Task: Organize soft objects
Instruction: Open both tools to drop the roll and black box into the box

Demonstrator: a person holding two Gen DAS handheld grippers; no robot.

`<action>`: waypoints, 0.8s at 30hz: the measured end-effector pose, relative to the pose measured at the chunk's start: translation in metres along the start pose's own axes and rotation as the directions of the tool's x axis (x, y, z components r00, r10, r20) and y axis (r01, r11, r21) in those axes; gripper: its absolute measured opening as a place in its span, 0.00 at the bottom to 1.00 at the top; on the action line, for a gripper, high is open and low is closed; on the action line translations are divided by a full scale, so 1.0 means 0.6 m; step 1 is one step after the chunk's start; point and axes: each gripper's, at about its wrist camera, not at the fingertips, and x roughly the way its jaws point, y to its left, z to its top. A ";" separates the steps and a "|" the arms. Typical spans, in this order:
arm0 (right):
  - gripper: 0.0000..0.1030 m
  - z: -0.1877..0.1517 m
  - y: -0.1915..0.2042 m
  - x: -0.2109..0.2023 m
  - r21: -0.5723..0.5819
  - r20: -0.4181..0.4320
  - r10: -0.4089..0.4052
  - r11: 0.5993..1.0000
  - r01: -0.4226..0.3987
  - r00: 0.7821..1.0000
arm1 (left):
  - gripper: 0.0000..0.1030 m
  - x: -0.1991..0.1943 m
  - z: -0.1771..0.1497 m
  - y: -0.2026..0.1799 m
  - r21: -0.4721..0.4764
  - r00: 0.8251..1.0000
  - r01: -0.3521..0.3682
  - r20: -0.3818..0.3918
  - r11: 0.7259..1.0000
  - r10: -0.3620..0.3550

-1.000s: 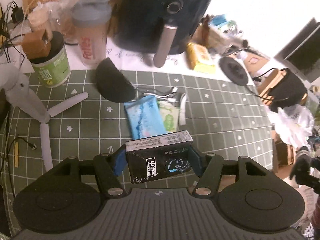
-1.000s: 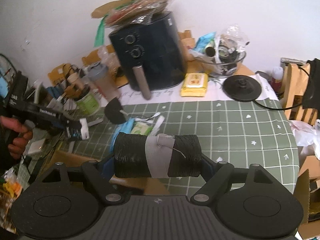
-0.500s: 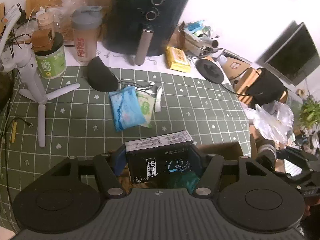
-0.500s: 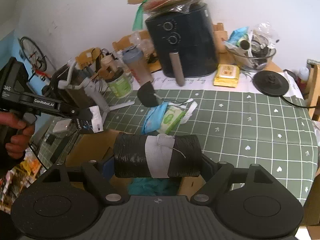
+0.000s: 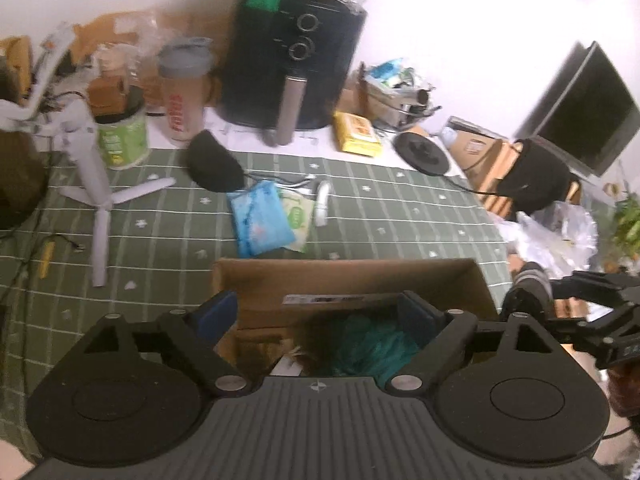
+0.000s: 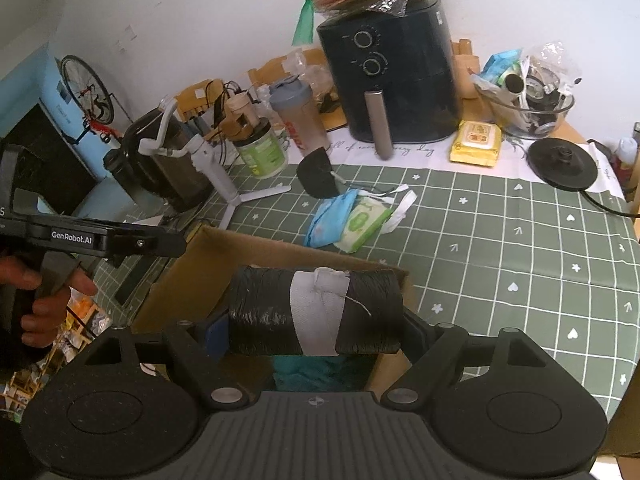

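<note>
My left gripper [image 5: 316, 312] hangs over an open cardboard box [image 5: 340, 276]. Its jaws are opening and nothing is between them. Just below them inside the box shows a white-labelled edge [image 5: 320, 299], seemingly of the black tissue pack, beside a teal cloth [image 5: 368, 344]. My right gripper [image 6: 316, 320] is shut on a black roll [image 6: 272, 312] with a white band, above the same box [image 6: 188, 280]. A blue soft pack [image 5: 260, 220] and a green wipes pack [image 5: 298, 216] lie on the green checked cloth beyond the box, next to a black mask [image 5: 214, 168].
A black air fryer [image 5: 296, 64] stands at the back with a yellow wipes pack [image 5: 356, 138] and a kettle base [image 5: 422, 154] to its right. A white tripod [image 5: 96, 184], a shaker bottle [image 5: 182, 92] and a green tub [image 5: 120, 140] crowd the left. A hand [image 6: 40, 300] holds the left gripper.
The left jaws have spread and the black tissue pack has left them. The left gripper has drawn back from the table over the box. The right gripper still holds the roll.
</note>
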 end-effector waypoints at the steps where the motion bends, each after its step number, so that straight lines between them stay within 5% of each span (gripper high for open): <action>1: 0.81 -0.001 0.002 0.002 -0.004 -0.005 0.004 1.000 -0.004 1.000 | 0.86 -0.004 -0.005 0.003 -0.002 1.000 -0.009 0.007 1.000 0.009; 13: 0.81 0.011 0.027 0.039 -0.076 -0.073 0.040 0.996 -0.045 0.997 | 0.85 -0.037 -0.052 0.057 -0.130 0.998 -0.068 -0.012 0.989 0.067; 20: 0.82 0.046 0.072 0.079 -0.150 -0.092 0.130 0.978 -0.143 0.987 | 0.85 -0.057 -0.077 0.089 -0.221 0.997 -0.077 -0.006 0.972 0.078; 24: 0.97 0.073 0.103 0.092 -0.177 -0.060 0.183 0.965 -0.191 0.981 | 0.85 -0.060 -0.084 0.096 -0.256 0.996 -0.085 -0.005 0.963 0.086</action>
